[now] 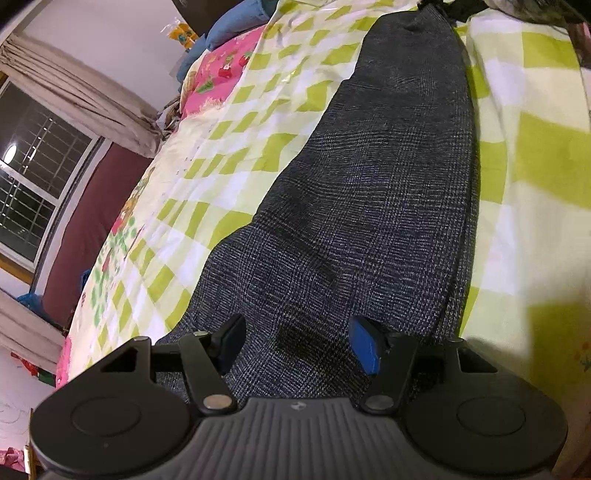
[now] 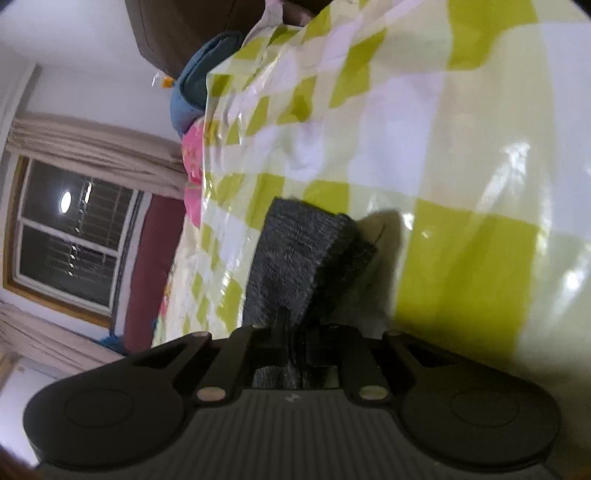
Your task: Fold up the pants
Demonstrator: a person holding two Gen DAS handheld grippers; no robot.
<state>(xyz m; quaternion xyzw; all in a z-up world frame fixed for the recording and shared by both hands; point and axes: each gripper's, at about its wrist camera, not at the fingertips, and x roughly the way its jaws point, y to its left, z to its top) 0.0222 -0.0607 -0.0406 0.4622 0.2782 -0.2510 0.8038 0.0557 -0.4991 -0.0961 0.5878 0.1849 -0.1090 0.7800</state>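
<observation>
Dark grey checked pants [image 1: 369, 184] lie stretched out along a bed covered with a green-and-white checked sheet [image 1: 258, 122]. My left gripper [image 1: 297, 345] hovers just over the near, wide end of the pants, its fingers apart with cloth showing flat between them and neither pad pressing on it. In the right wrist view my right gripper [image 2: 291, 332] is shut on one end of the pants [image 2: 295, 254], and the pinched cloth stands up in a bunched fold above the sheet [image 2: 443, 147].
A pink patterned blanket [image 1: 218, 81] and a blue pillow [image 1: 236, 26] lie at the far end of the bed. A window [image 1: 33, 184] with beige curtains and a dark red panel [image 1: 92, 229] stand beyond the bed's left side.
</observation>
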